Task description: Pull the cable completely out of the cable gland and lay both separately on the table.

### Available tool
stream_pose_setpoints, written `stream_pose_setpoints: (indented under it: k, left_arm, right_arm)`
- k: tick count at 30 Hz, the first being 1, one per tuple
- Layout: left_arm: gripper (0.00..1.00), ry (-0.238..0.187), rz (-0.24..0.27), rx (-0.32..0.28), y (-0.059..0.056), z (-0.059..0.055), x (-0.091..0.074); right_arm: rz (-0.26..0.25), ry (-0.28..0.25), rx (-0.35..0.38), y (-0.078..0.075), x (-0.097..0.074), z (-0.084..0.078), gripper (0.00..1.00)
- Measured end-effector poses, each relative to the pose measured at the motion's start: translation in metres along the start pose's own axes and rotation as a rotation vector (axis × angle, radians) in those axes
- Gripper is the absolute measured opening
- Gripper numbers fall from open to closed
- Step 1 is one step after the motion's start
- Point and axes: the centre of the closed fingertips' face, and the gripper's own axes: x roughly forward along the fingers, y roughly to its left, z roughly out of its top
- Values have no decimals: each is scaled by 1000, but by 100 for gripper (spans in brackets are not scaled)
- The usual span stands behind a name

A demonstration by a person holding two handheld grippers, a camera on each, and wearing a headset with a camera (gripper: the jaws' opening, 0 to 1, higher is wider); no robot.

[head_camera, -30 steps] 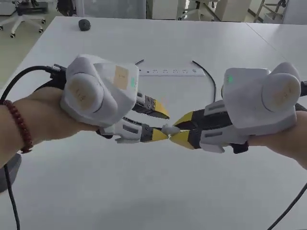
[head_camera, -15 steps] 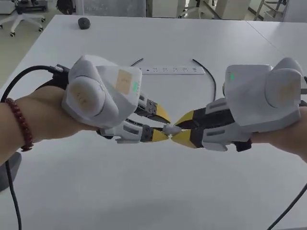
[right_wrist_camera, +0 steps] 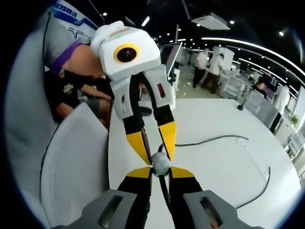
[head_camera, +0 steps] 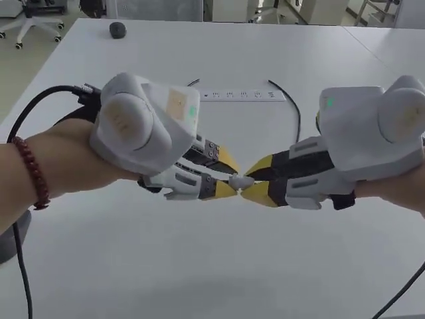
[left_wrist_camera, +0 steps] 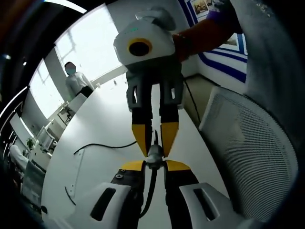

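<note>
A small grey cable gland hangs above the white table, between the two grippers that meet tip to tip. My left gripper comes in from the left and my right gripper from the right. In the left gripper view the gland sits at my own yellow tips, and its black cable runs back between my jaws. The right gripper reaches down onto the gland from above. In the right gripper view the gland sits at my own tips, facing the left gripper.
A white power strip and a loose black cable lie farther back on the table. A dark round object sits at the far edge. A white mesh chair stands beside the table, and people stand in the background.
</note>
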Motion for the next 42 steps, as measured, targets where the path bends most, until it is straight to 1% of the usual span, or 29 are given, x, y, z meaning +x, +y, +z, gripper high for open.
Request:
stream_pose_setpoints:
  k: [2, 5, 6, 7, 8, 9, 10, 11, 14, 16, 18, 21, 24, 26, 27, 30, 31, 34, 35, 36, 39, 41, 42]
  left_arm:
    - [16, -1, -7, -45, -1, 0, 0]
    - [15, -19, -13, -122, 0, 1, -2]
    - [15, -25, -18, -134, 0, 2, -2]
    - [15, -23, -16, -148, 1, 1, -2]
    - [15, -22, -25, -166, -1, 1, -2]
    - [15, -25, -23, -166, 0, 2, -2]
    - [15, -27, -27, -194, -1, 2, -2]
    - [15, -29, -33, -204, -1, 2, -2]
    - [15, -32, -35, -222, -2, 2, -1]
    - [15, -37, -38, -237, -2, 2, -2]
    - [15, -47, -37, -237, -2, 4, -3]
    - [15, -52, -33, -224, 0, 7, -3]
    - [15, -55, -41, -242, 0, 7, -2]
    - [15, -60, -45, -257, 0, 7, -3]
    - [15, -67, -55, -299, -1, 8, -4]
    - [15, -73, -56, -309, 0, 8, -4]
    - [15, -73, -56, -310, 0, 8, -5]
    - [15, -74, -57, -309, 0, 9, -5]
    - [15, -73, -61, -308, -1, 9, -5]
    - [15, -70, -59, -285, -2, 10, -5]
    - [15, -69, -67, -296, -3, 10, -6]
    - [15, -75, -81, -327, -4, 10, -6]
    - [15, -77, -82, -327, -4, 10, -7]
  right_arm:
    - [6, -5, 9, 1, 0, 0, 8]
    - [5, -19, 11, 1, -1, 2, 8]
    - [4, -20, 3, 2, -1, 2, 8]
    - [4, -20, -5, 2, -1, 2, 8]
    - [9, -20, -5, 2, -1, 3, 8]
    - [7, -20, -11, 3, -1, 2, 8]
    - [9, -17, -17, 3, 0, 2, 8]
    - [11, -16, -21, 4, -1, 2, 8]
    - [12, -14, -43, 4, 0, 2, 8]
    - [13, -19, -45, 4, -1, 2, 8]
    - [19, -29, -12, 4, -3, 3, 9]
    - [20, -40, -6, 2, -5, 5, 9]
    - [20, -42, -29, 3, -6, 5, 8]
    - [18, -48, -60, 4, -7, 6, 8]
    - [19, -50, -72, 5, -7, 7, 8]
    - [18, -52, -100, 4, -8, 7, 8]
    - [21, -55, -91, 4, -8, 8, 8]
    - [35, -64, -29, 3, -8, 8, 9]
    - [44, -62, -27, 4, -8, 7, 9]
    - [49, -62, -23, 5, -8, 7, 9]
    - [59, -65, -27, 7, -8, 7, 9]
    - [61, -69, -58, 8, -9, 8, 8]
    - [60, -68, -67, 8, -9, 8, 8]
